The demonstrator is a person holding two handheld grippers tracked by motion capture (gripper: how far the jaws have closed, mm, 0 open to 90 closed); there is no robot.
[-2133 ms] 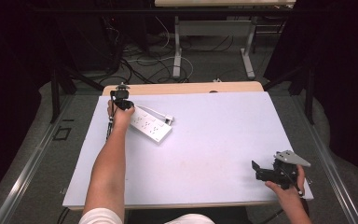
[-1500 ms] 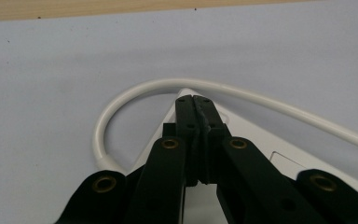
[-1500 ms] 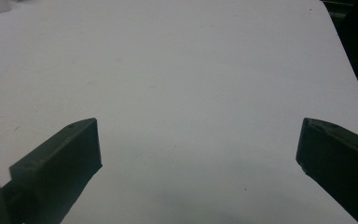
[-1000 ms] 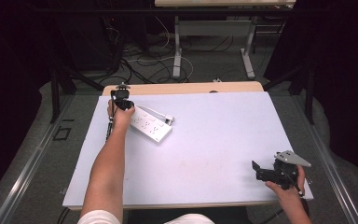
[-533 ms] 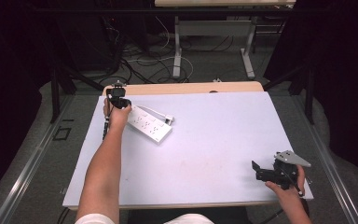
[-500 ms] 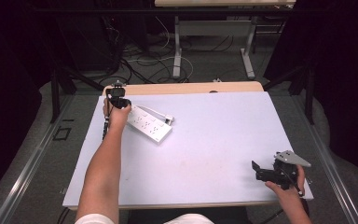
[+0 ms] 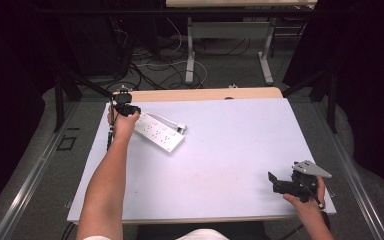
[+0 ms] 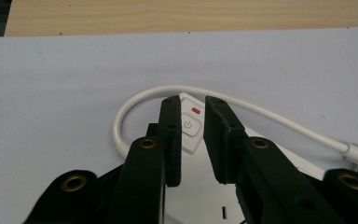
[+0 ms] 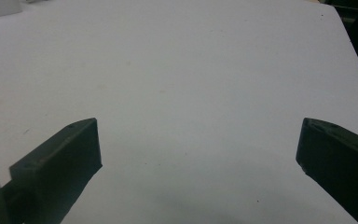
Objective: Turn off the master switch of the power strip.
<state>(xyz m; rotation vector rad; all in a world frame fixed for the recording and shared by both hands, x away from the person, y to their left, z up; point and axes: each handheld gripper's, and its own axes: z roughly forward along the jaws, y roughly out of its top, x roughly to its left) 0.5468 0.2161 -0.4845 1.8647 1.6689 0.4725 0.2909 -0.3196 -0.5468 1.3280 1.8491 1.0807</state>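
The white plastic multi-socket power strip lies flat at the far left of the pale grey worktop, set at a slant to the worktop's edges. Its white cable leaves the switch end, curls in a loop on the surface and runs off along the strip's far side. At that end sits a white power button with a small red indicator just beyond it.

The left gripper is positioned over the switch end of the strip. Its two black fingers are narrowly parted, with only a slim gap between them, and the power button shows in that gap. Whether the fingers touch the strip cannot be determined. In the high view the left gripper is at the far left corner, held by an extended forearm.

The right gripper rests low at the near right corner of the worktop, well apart from the strip. Its fingers are spread wide with bare worktop between them; they hold nothing.

A light wooden strip borders the far edge of the worktop.
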